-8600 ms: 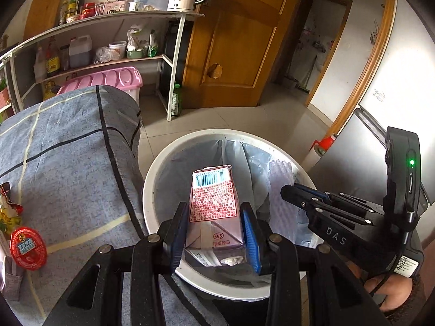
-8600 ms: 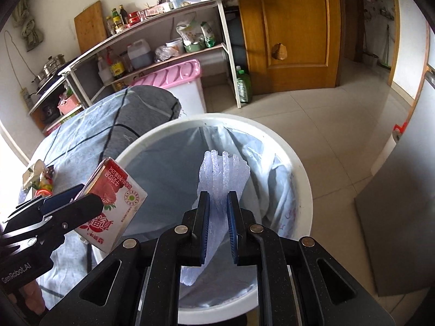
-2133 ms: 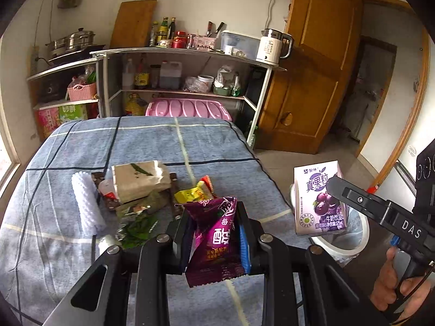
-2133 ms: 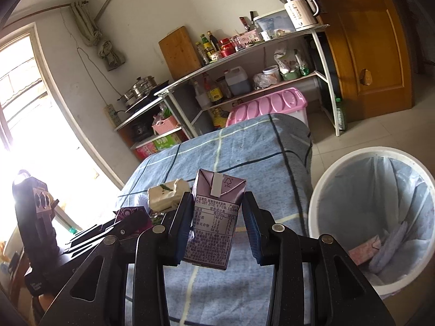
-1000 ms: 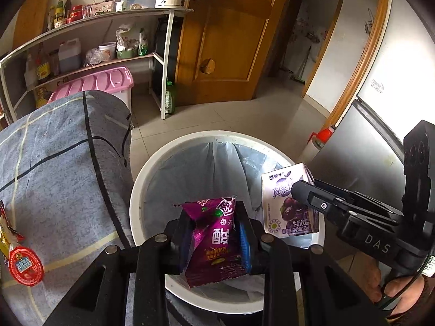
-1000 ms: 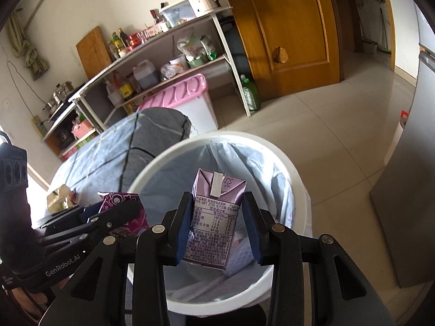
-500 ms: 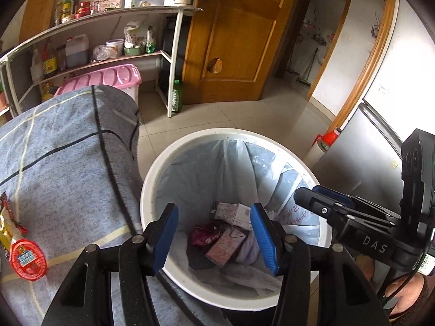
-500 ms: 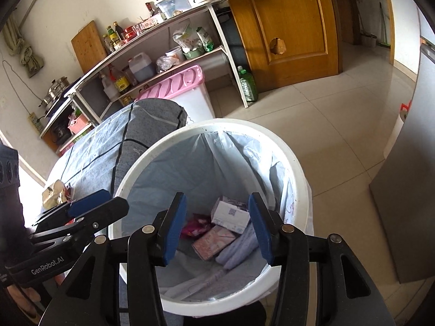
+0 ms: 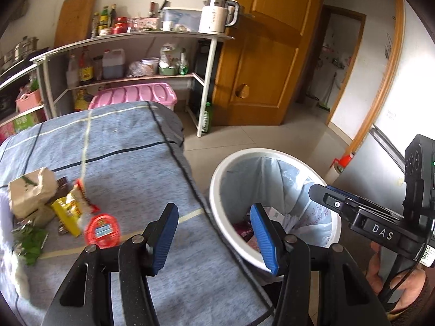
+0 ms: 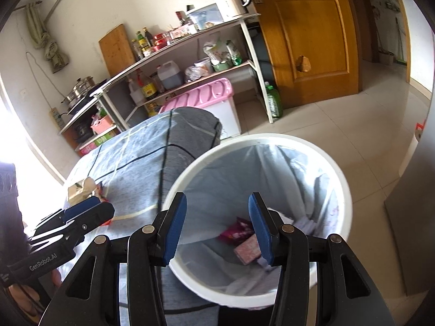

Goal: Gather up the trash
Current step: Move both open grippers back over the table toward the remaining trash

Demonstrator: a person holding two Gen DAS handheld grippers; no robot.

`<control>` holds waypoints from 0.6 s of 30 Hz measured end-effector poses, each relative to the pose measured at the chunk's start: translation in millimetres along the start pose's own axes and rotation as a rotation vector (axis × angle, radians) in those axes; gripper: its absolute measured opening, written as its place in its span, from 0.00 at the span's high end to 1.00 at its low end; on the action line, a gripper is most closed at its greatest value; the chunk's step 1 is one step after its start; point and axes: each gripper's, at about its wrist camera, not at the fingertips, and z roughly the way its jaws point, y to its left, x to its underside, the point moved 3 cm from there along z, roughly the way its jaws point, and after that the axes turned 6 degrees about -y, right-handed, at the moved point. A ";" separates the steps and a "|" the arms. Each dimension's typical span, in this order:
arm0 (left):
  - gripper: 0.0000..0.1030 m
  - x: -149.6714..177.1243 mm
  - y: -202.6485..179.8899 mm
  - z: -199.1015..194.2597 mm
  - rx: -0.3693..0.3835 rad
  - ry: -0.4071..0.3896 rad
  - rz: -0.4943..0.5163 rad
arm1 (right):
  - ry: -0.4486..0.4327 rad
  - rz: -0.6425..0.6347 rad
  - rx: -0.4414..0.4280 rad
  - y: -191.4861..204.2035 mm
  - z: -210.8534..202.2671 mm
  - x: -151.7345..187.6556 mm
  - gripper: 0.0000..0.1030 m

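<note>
A smooth white plastic bin (image 10: 343, 187) holds a thin crinkled plastic liner (image 10: 307, 174); the tablecloth (image 9: 130, 163) is matt woven cloth; the door (image 9: 266, 62) is varnished wood.

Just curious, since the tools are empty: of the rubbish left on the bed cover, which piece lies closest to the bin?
The round red-rimmed lid. It lies alone at the near edge of the pile, toward the white bin; the yellow wrapper and tan paper bag sit farther away.

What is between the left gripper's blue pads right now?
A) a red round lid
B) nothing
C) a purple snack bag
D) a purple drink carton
B: the left gripper stands open with only the blue-grey tablecloth showing in its gap; the purple snack bag lies in the white trash bin.
</note>
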 end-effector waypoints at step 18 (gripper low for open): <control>0.47 24.6 118.5 -67.7 -0.229 -0.067 -0.151 | 0.048 -0.161 -0.166 112.5 34.9 24.7 0.53</control>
